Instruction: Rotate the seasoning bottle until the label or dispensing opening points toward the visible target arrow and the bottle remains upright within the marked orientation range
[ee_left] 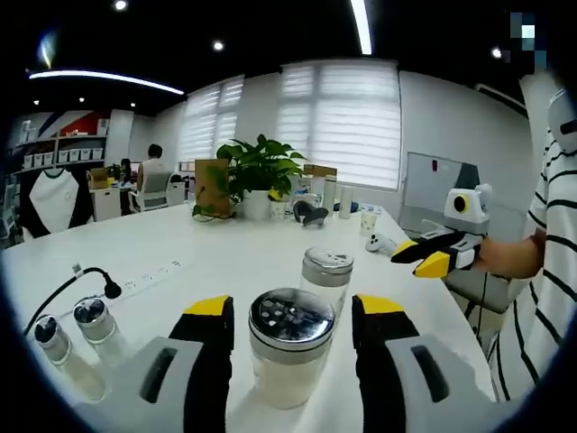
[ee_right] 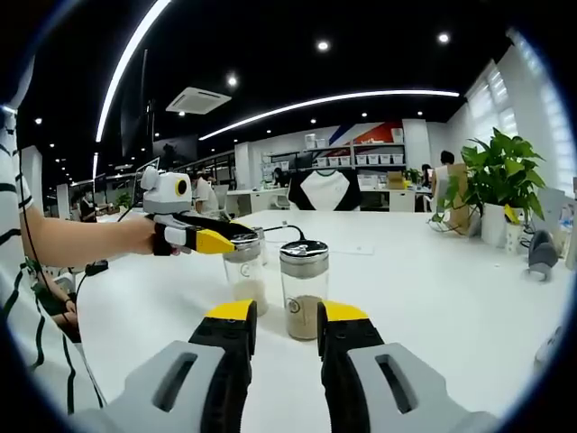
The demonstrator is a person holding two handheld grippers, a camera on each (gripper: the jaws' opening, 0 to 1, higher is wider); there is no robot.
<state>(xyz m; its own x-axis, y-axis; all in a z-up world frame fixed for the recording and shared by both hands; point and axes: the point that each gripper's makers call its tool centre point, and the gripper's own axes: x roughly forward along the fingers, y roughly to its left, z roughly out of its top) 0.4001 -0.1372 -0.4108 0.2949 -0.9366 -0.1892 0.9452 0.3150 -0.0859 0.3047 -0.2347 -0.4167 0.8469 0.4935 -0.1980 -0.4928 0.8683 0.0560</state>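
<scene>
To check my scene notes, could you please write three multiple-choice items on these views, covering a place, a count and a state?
1. In the left gripper view, where is the perforated-lid shaker?
A) between the left tool's jaws
B) beside the plant
C) in a person's hand

2. How many small bottles stand left of that tool?
A) none
B) two
C) five

3. In the right gripper view, how does the brown-filled bottle stand?
A) on its side
B) upside down
C) upright

Answers:
1 A, a jaw shows on either side of it.
2 B, the pair stands side by side.
3 C, its lid is on top and its base on the white table.
</scene>
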